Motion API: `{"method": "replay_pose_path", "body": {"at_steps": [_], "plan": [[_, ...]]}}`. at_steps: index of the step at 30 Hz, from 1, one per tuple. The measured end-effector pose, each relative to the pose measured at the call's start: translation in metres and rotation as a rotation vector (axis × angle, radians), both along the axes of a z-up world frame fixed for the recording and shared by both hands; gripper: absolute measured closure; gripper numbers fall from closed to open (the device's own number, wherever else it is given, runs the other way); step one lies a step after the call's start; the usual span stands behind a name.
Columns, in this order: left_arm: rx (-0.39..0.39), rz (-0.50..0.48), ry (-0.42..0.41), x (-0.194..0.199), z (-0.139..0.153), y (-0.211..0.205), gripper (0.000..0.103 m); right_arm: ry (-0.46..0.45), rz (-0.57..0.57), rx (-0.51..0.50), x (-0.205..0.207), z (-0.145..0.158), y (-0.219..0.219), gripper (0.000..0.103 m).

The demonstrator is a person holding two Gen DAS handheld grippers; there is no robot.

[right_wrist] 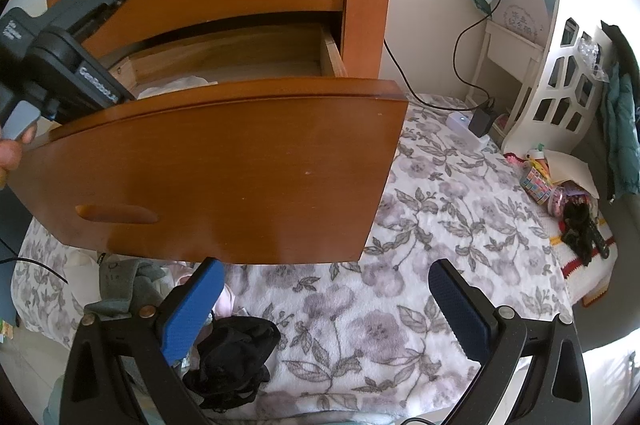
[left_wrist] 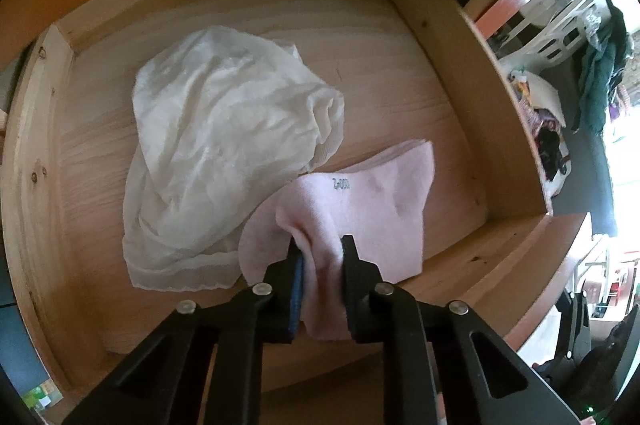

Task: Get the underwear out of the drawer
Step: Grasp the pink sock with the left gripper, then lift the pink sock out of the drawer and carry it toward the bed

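Nearest the left wrist camera, the left gripper [left_wrist: 322,257] is seen clamped on a bunched fold of a pale pink garment [left_wrist: 360,201], its black fingers [left_wrist: 352,265] pressing the fabric from both sides, with a small printed mark visible on the cloth. The pink garment is held inside the open wooden drawer [left_wrist: 440,45], near its front right corner, and overlaps the edge of a crumpled sheer white undergarment [left_wrist: 224,145] lying flat on the drawer floor. In the right wrist view, the right gripper [right_wrist: 324,309] is held with its blue-padded jaws spread wide and nothing between them, above a floral blanket [right_wrist: 400,265]. A black garment [right_wrist: 232,357] is piled on the blanket beside its left finger, below the drawer's front panel [right_wrist: 240,165].
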State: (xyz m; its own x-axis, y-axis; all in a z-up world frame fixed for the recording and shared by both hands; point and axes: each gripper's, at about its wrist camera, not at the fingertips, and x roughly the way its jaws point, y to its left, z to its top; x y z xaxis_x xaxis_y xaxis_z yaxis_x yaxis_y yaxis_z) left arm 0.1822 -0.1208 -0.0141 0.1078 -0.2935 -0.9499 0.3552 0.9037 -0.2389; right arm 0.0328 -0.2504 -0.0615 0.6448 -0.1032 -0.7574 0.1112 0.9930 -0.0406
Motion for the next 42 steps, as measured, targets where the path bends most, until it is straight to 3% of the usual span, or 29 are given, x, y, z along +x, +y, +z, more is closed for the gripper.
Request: {"method": "replay_pose_path", "body": {"at_steps": [7,21,28,42], "plan": [[-0.145,0.076,-0.083,-0.006,0.031,0.023,0.088,0.002,-0.002,0.001,0.000,0.000,0.000,0.000],[-0.414,0.214,-0.201,-0.038,0.066,0.078,0.089,0.004,-0.001,-0.009,-0.001,0.001,0.001,0.000],[-0.507,0.261,-0.270,-0.054,0.090,0.091,0.089,0.005,0.000,-0.017,-0.001,0.002,0.001,0.000],[-0.607,0.295,-0.430,-0.104,0.139,0.117,0.089,0.004,0.002,-0.031,-0.002,0.005,0.003,0.000]]}}
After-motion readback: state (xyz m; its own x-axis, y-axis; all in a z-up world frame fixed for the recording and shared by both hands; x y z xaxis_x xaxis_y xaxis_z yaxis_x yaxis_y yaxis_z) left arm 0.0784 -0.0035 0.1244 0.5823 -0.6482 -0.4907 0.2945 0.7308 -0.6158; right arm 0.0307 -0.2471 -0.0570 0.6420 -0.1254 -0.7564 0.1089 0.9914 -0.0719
